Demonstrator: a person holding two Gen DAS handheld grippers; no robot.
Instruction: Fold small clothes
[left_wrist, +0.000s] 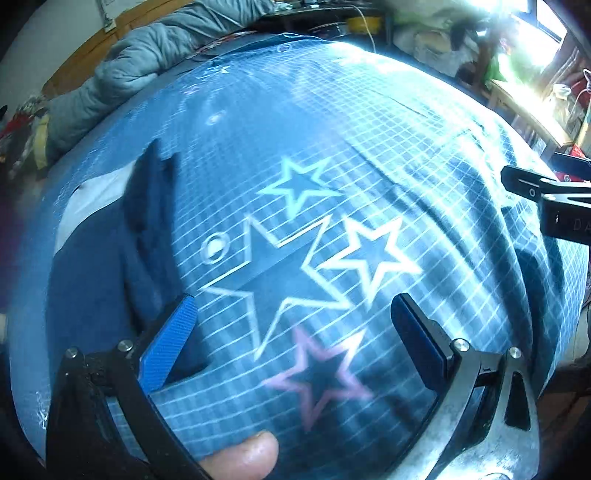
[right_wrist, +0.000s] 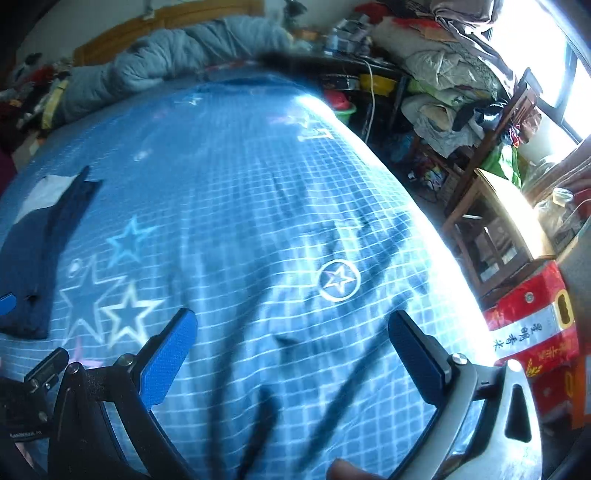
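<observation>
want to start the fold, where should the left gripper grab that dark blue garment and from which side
Judging by its pose, take the dark blue garment at its near right edge, beside the left gripper, coming in from the right, low over the star-print bedsheet. It lies flat with that edge exposed, so an open jaw could probably slide under and pinch it.

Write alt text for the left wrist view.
The open left gripper hovers over a blue checked bedsheet printed with stars. A dark navy garment lies at the left, and the right gripper pokes in from the right edge.
</observation>
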